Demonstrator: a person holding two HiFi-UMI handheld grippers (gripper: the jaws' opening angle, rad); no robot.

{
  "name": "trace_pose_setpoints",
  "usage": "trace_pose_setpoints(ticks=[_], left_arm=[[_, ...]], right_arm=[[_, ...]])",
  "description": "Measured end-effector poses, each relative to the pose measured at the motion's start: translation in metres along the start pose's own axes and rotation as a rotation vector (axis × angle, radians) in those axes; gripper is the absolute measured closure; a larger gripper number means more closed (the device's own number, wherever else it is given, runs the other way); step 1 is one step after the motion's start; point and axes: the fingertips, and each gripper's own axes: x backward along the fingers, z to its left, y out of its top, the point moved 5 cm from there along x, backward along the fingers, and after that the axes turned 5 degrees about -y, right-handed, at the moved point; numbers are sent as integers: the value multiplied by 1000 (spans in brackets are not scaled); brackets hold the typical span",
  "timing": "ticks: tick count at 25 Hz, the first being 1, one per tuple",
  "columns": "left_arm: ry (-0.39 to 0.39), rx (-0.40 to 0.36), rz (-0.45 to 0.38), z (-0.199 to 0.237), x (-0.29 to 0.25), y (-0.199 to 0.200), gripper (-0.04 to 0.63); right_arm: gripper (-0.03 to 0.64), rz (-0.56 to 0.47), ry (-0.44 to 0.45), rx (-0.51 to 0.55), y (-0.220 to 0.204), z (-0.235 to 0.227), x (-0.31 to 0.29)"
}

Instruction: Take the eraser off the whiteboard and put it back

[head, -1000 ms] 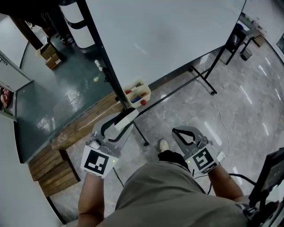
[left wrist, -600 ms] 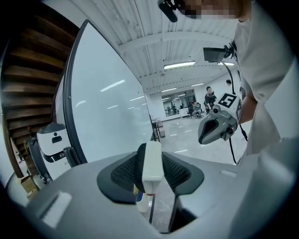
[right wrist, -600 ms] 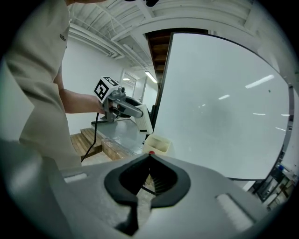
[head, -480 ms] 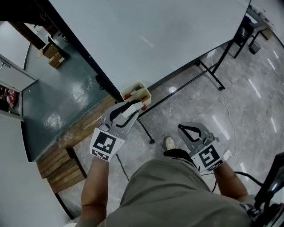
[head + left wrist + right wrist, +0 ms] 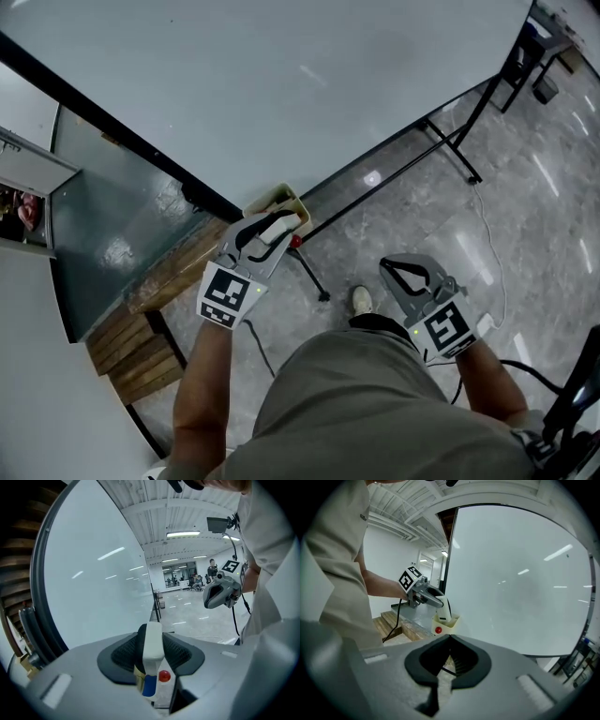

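Left tongs (image 5: 273,230): clamped on white eraser (image 5: 152,641), poised over cream tray (image 5: 266,197) at whiteboard (image 5: 281,84) edge, apparently for return. Right tongs (image 5: 410,274): closed, empty, idle.

head view steeply down over whiteboard (image 5: 281,84); both gripper views low, close, facing same whiteboard

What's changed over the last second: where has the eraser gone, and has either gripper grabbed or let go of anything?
The left gripper carried the eraser up and forward to the cream holder at the whiteboard's lower corner; the eraser's end is now at the holder's opening. Nothing was released: its jaws remain clamped on the eraser. The right gripper stayed shut and empty, low at the person's side.
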Motion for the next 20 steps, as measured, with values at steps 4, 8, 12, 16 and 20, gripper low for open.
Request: trace_pose_setpoints(ticks=[4,8,12,16,20], left_arm=[[-15,15,32,7,-21,-9,431],[-24,27,68,9,-33,-22,431],[-27,31,103,9,-49,-29,431],[-30,26,138,7,-60,-34,431],[-31,11,176,7,-66,-40,431]], right_arm=[[615,3,-1,-15,-5,-21,-6],[614,11,2,-16,-9,-30,-8],[614,19,4,-14,-18,-48,-7],[614,18,7,-20,-23,-61,-8],[615,17,18,-23,-25,-69,-13]])
